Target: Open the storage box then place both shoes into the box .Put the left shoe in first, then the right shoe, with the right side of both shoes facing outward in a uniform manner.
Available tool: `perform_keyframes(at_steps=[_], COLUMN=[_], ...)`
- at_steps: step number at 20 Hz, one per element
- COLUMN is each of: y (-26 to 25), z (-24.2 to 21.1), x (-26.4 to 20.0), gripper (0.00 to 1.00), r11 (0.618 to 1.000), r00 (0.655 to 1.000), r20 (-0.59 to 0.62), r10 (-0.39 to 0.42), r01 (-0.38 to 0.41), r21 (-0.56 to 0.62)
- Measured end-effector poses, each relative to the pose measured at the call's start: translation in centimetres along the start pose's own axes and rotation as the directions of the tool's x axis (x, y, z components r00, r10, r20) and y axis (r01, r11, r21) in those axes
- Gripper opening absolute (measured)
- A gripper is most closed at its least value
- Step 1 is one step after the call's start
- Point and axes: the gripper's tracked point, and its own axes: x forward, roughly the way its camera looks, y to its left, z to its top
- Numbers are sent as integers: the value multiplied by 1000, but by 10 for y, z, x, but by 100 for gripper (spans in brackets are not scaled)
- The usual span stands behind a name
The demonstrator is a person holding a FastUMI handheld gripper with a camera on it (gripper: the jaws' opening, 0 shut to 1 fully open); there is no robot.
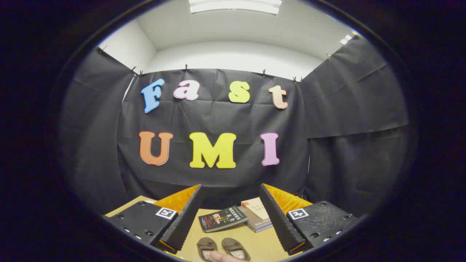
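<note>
Right now my claw (230, 203) is spread wide with nothing between its fingers, held up over the pale wooden surface (255, 243) and looking out level toward the back of the booth. Down between the fingers and close under them I see the two brown shoes (222, 247) lying side by side, toes pointing away from me, with what looks like a fingertip (225, 257) touching their near ends. Beyond the shoes lie a dark-covered book (222, 218) and, just beside it, a small stack of books (257, 215).

I judge the shoes to be soft slip-ons: light, floppy in the upper, with a low open collar. A pinch across the toe would likely just crush the fabric and let the shoe droop. I would sooner take hold at the heel rim or along the side wall near the heel, one finger inside the opening and one outside, where the sole gives some stiffness. The material looks matte, so I expect little slipping. From this angle I cannot tell which shoe is the left one.
</note>
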Motion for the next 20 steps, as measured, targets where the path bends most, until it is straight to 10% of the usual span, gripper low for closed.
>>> perform_keyframes(at_steps=[20], y=[-6], z=[-71], x=[51], gripper=[95], r11=[997], r00=[986], r20=[-150], r10=[69], r01=[-63], r21=[39])
